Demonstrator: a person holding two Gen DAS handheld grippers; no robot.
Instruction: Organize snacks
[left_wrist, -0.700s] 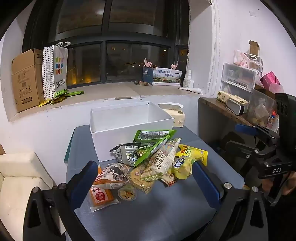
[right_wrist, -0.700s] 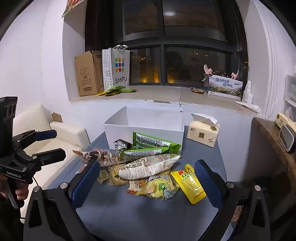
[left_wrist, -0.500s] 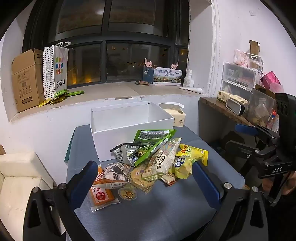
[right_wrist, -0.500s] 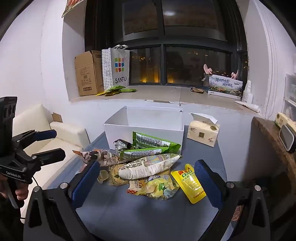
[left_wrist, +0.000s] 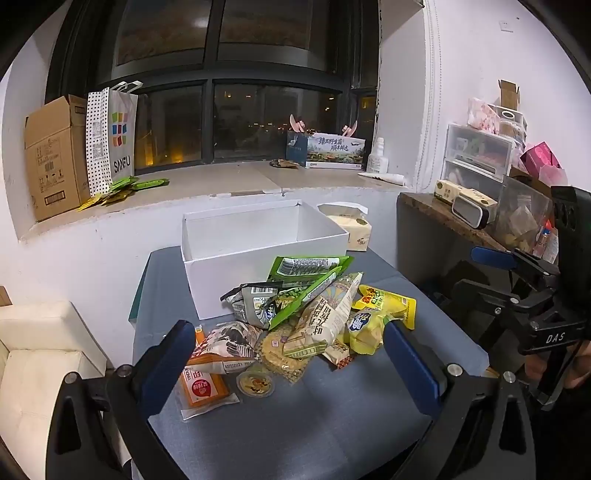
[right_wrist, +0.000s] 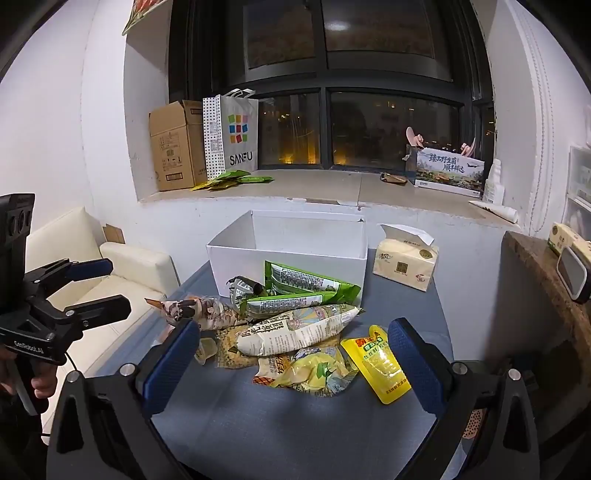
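A heap of snack packets (left_wrist: 306, 317) (right_wrist: 291, 325) lies on the grey table (left_wrist: 295, 424), just in front of an empty white box (left_wrist: 258, 243) (right_wrist: 291, 240). In the heap are green packets (left_wrist: 306, 266), a long white packet (right_wrist: 295, 330), a yellow pouch (right_wrist: 380, 363), an orange sachet (left_wrist: 201, 387) and a small round cup (left_wrist: 255, 382). My left gripper (left_wrist: 288, 354) hovers over the near side of the heap, jaws wide open, holding nothing. My right gripper (right_wrist: 291, 350) also stands open and empty above the table's near part. Each gripper appears at the edge of the other's view.
A tissue pack (right_wrist: 404, 264) stands right of the box. A cream sofa (right_wrist: 110, 280) is at the left, a dark shelf (left_wrist: 443, 218) with drawers and clutter at the right. The windowsill holds a cardboard box (left_wrist: 51, 155), a paper bag (left_wrist: 110, 136) and green sachets.
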